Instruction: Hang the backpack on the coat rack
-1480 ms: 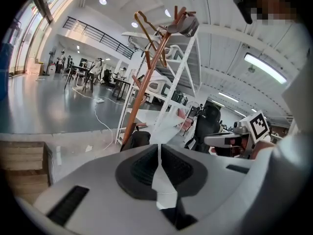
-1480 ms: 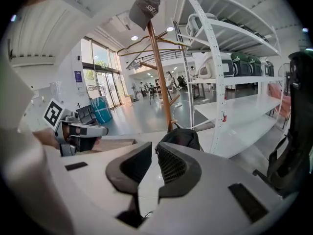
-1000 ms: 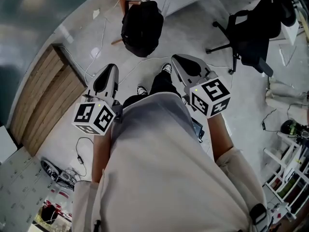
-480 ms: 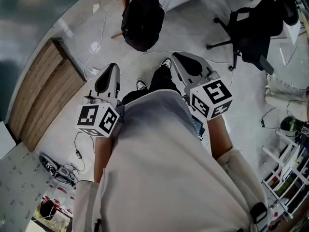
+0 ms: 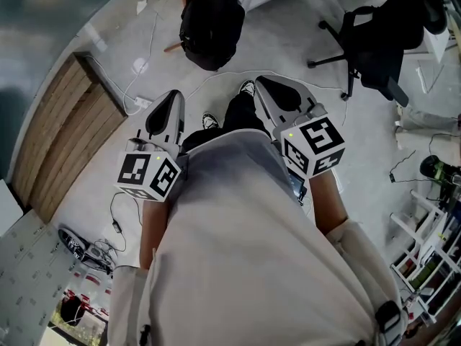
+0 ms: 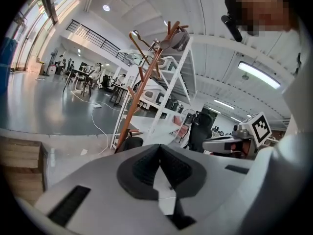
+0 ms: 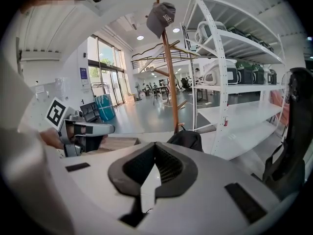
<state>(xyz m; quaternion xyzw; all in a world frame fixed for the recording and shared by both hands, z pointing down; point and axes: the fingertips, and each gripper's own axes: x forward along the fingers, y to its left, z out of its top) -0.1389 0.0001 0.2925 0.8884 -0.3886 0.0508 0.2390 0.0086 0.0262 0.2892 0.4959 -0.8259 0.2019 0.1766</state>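
Closest to the head camera, the person's pale shirt [image 5: 238,251] fills the lower part of the view, with both forearms reaching out ahead of it. The left gripper [image 5: 175,95] is clenched: its dark pads meet at the tips and nothing sits between them. The right gripper [image 5: 263,84] is closed and empty in the same way. Both point forward and a little downward, side by side but apart, each with its marker cube nearest the body.

Just past the gripper tips, the person's shoes [image 5: 247,104] stand on the grey floor [image 5: 288,42]. A white cable [image 5: 155,49] trails loosely across that floor. Along the floor's left edge lies a wooden slatted platform [image 5: 61,143].

Farther ahead, the black backpack [image 5: 211,27] sits on the floor at the foot of the wooden coat rack [image 6: 142,82], right beside its splayed legs and on none of its hooks. Neither gripper touches it. A grey cap [image 7: 161,14] hangs at the top of the rack.

Just behind the rack rises white shelving [image 7: 220,72] loaded with bulky items. Off to the right, well apart from the backpack, a black office chair [image 5: 367,49] stands with dark cloth draped over it. Beyond all this, the left gripper view opens onto a long hall with a railed upper gallery [image 6: 93,33].
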